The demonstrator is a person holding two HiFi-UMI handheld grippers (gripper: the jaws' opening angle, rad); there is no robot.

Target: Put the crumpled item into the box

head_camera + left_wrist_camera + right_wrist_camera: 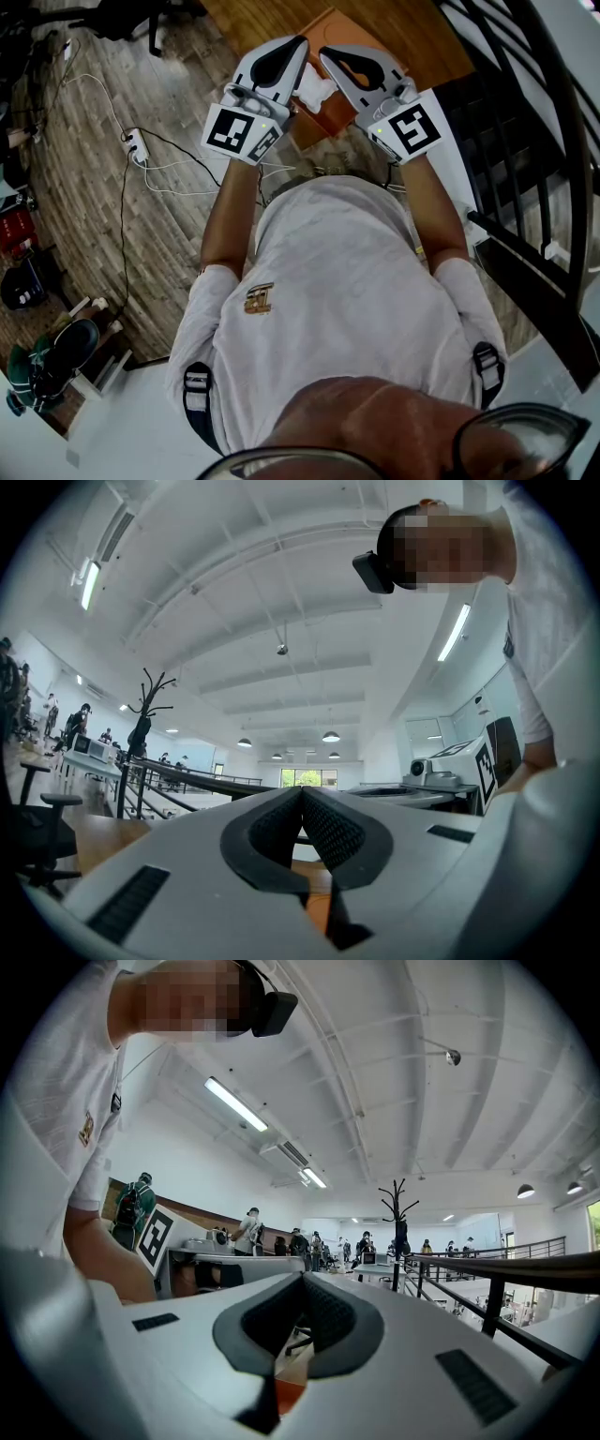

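Note:
In the head view both grippers are held up in front of the person's chest, side by side. The left gripper [298, 43] and the right gripper [325, 54] point away from the body, and each has its jaws closed with nothing between them. A white crumpled item [314, 88] shows in the gap between the two grippers, over an orange-brown box [321, 122] lying below them. Whether the item rests inside the box I cannot tell. The left gripper view shows its dark pads [328, 832] meeting at the tip, aimed at the ceiling. The right gripper view shows its pads [333, 1321] meeting the same way.
A wooden table top [412, 33] lies beyond the box. A black railing [525, 141] runs down the right side. On the wood floor at left lie a white power strip [136, 145] and cables. Shoes [56, 356] sit on a rack at lower left.

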